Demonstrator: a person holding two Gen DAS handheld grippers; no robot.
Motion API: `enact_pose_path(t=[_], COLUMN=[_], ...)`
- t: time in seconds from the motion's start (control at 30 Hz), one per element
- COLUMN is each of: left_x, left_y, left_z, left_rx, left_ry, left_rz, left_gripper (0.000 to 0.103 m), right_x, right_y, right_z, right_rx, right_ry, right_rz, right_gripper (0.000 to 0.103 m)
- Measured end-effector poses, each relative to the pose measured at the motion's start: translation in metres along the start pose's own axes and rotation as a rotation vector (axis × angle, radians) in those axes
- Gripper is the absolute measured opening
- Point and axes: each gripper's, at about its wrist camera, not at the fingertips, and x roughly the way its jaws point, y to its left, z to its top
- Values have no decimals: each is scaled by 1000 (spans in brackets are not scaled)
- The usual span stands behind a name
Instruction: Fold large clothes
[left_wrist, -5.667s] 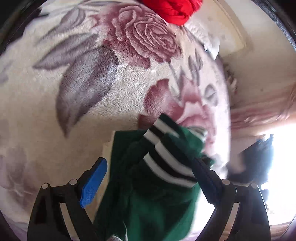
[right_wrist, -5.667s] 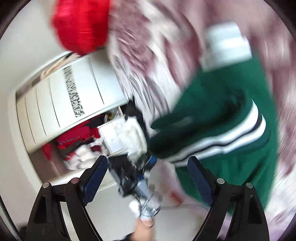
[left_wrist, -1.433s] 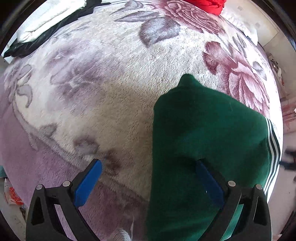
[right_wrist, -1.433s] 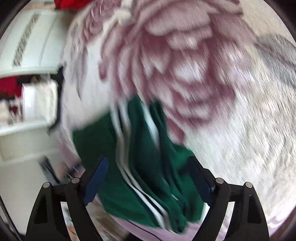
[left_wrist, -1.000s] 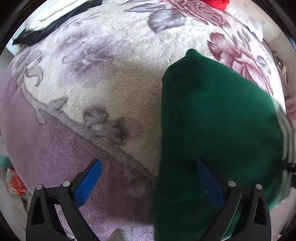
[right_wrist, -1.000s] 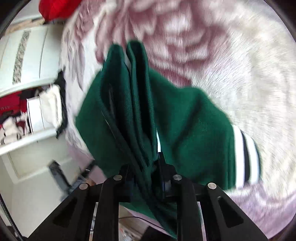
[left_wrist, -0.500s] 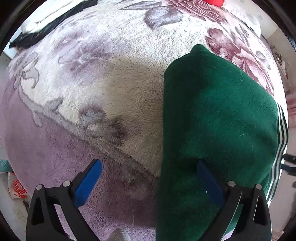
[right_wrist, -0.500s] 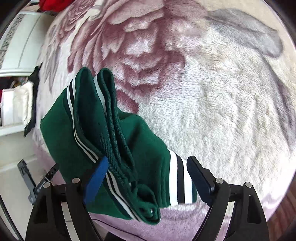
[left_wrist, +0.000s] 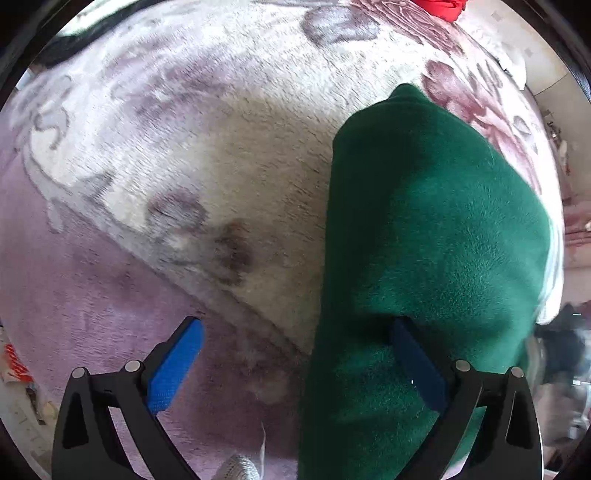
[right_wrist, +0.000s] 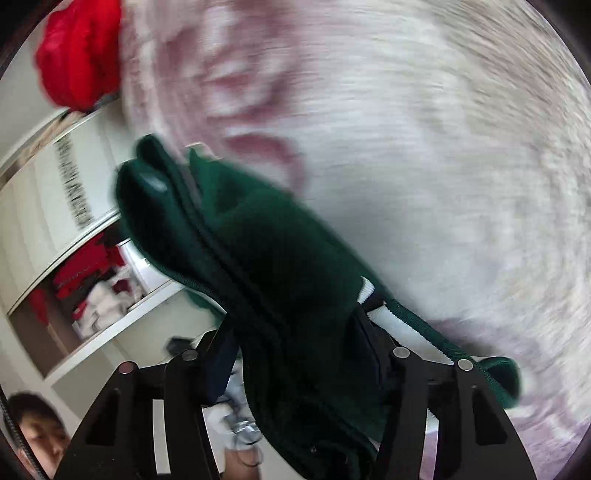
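I'm working in a home bedroom: a plush rose-patterned blanket (left_wrist: 229, 155) covers the bed, and an open white wardrobe (right_wrist: 74, 236) beside it holds heaps of red and white clothes (right_wrist: 92, 291).

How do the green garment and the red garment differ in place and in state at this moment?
The green garment lies folded at the near edge of the floral blanket; the red garment lies bunched at its far end. The green garment sits between the closing fingers of the right gripper; nothing touches the red garment. White stripes show on the green one; the red looks plain. Both rest on the blanket.
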Motion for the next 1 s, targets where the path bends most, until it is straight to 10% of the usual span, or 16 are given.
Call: enact_pose_path(t=[0.3, 0.53, 0.6, 0.63, 0.8, 1.0], left_x=[-10, -5, -7, -8, -6, -6], left_y=[-4, 0, 1, 0, -1, -5], left_z=[-2, -8, -8, -7, -5, -5], left_rx=[23, -11, -11, -9, 3, 7], left_ry=[7, 16, 10, 5, -3, 32], left_rz=[49, 24, 26, 24, 15, -7], left_gripper=[103, 103, 103, 103, 103, 103], right_x=[-44, 34, 33, 19, -30, -65], right_y=[66, 43, 46, 43, -19, -63], right_z=[-52, -61, -59, -56, -63, -47], right_rx=[-339, -539, -496, -411, -49, -29], right_ry=[-40, 103, 112, 110, 118, 35], right_rz=[-405, -621, -549, -402, 380, 114], right_gripper=[93, 103, 93, 73, 66, 75])
